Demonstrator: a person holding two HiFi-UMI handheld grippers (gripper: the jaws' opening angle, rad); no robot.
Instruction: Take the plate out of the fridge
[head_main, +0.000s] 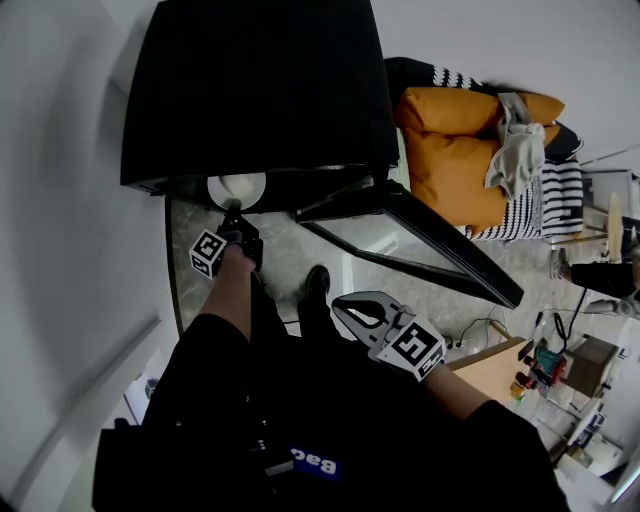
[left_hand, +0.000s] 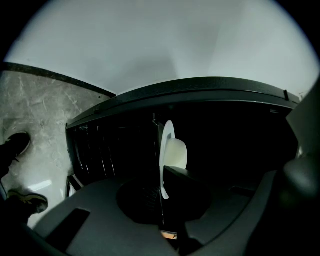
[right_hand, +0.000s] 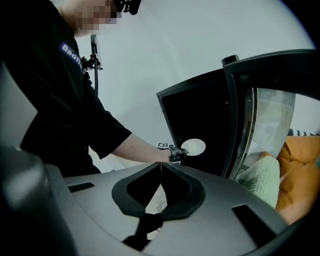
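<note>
A white plate stands on edge in the mouth of the black fridge, whose glass door hangs open to the right. My left gripper is shut on the plate's near rim. In the left gripper view the plate runs edge-on between the jaws of that gripper, against the dark fridge interior. My right gripper is held back near the person's body, shut and empty. Its view shows its tips meeting, with the plate and left gripper far off.
An orange cushion and striped fabric lie behind the open door. The person's shoes stand on the marble floor in front of the fridge. A wooden table with small items stands at the right. A white wall runs along the left.
</note>
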